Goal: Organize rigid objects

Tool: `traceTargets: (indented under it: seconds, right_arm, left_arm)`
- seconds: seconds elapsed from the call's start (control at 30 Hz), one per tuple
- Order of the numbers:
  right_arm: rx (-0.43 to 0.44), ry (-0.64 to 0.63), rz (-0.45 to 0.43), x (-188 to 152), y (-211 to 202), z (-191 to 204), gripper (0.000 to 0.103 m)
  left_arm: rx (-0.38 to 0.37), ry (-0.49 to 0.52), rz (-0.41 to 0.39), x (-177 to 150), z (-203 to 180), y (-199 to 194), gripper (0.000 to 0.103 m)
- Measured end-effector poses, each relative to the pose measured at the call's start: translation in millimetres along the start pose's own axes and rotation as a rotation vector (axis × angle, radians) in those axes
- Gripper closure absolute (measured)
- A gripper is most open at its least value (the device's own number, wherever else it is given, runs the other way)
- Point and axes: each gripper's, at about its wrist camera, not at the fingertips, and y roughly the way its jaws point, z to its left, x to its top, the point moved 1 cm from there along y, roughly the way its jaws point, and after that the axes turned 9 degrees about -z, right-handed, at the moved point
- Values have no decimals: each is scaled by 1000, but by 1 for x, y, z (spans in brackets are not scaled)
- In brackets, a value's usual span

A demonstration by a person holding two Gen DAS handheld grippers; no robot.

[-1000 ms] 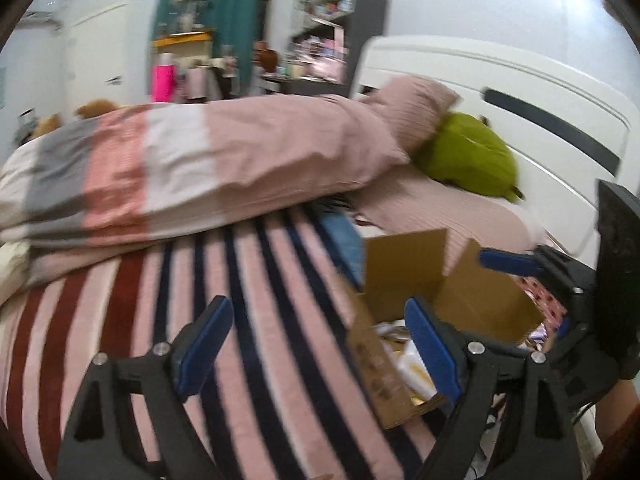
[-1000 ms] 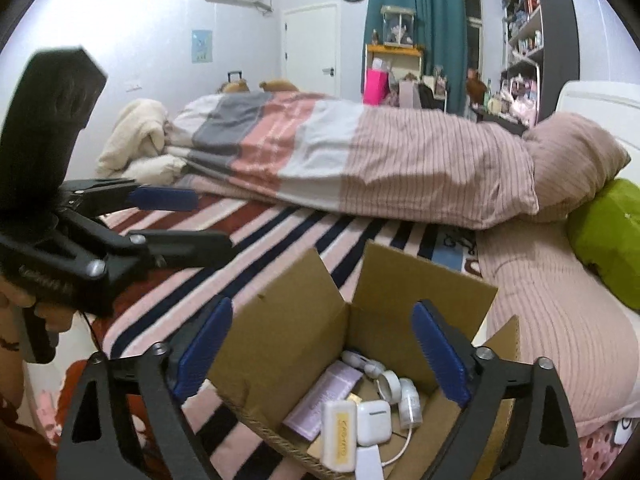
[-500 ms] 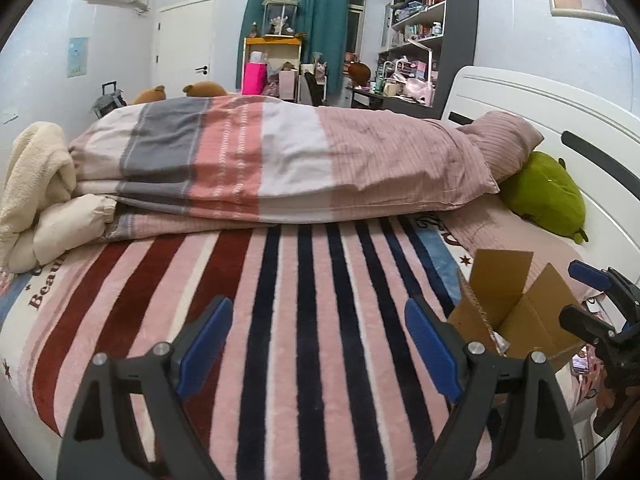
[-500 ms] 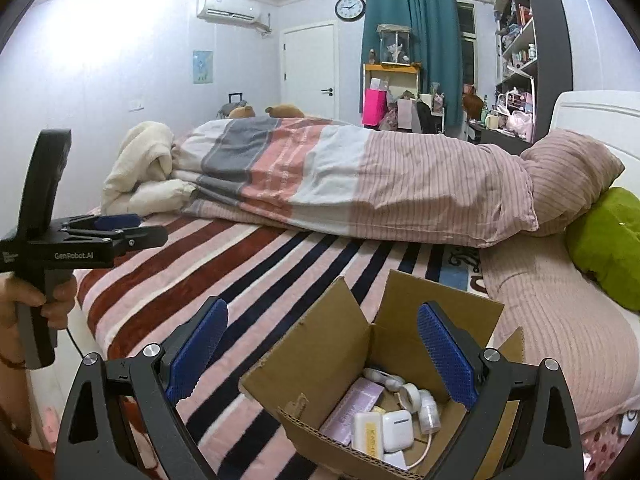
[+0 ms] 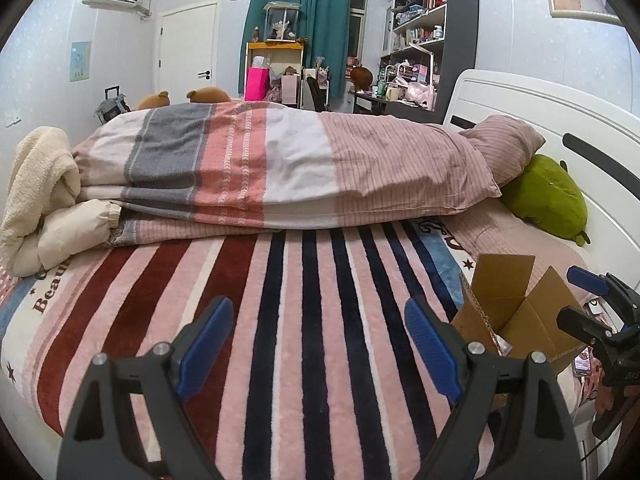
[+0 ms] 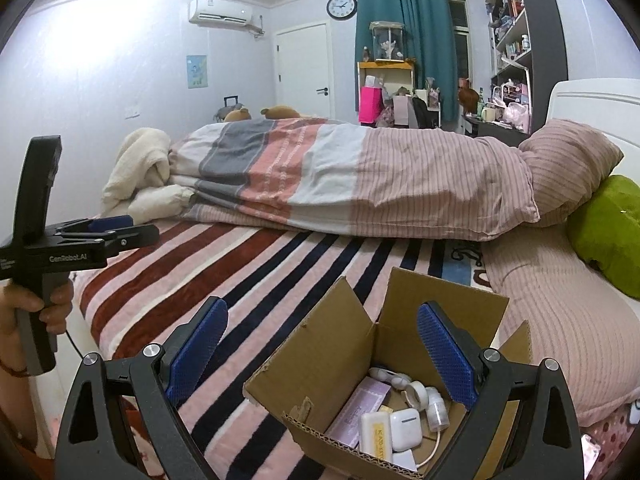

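A cardboard box sits open at the lower centre of the right wrist view, on the striped blanket, holding small white cases and a pink packet. The right gripper hangs spread above it, gripping nothing. The left gripper, lower centre, is spread over bare blanket.

From the left wrist the cardboard box is half hidden by the gripper finger, so its contents can't be seen. In the right wrist view, the label on the small white case is too tiny to read, and the green plush gets cut off at the edge.
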Motion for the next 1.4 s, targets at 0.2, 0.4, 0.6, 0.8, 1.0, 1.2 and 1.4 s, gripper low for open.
traceTargets:
  seconds: [0.2, 0.4, 0.6, 0.8, 1.0, 1.2, 1.4]
  right_arm:
    - [5, 0, -1, 0, 0, -1, 8]
    - [0, -6, 0, -2, 0, 2, 8]
    - [1, 0, 0, -2, 0, 3, 8]
    - [3, 1, 1, -2, 0, 2, 8]
    - [2, -2, 0, -2, 0, 1, 8]
    - [2, 1, 0, -2, -1, 0, 8]
    - [2, 4, 2, -3, 0, 1, 8]
  left_arm:
    - [6, 3, -2, 0, 2, -1, 17]
    - [8, 6, 0, 0, 2, -1, 17]
    - [7, 5, -1, 1, 3, -2, 17]
    - [8, 6, 0, 1, 2, -2, 17]
    - [10, 6, 0, 1, 1, -3, 17]
    - [5, 11, -4, 1, 3, -5, 17]
    - [6, 10, -2, 1, 3, -6, 17]
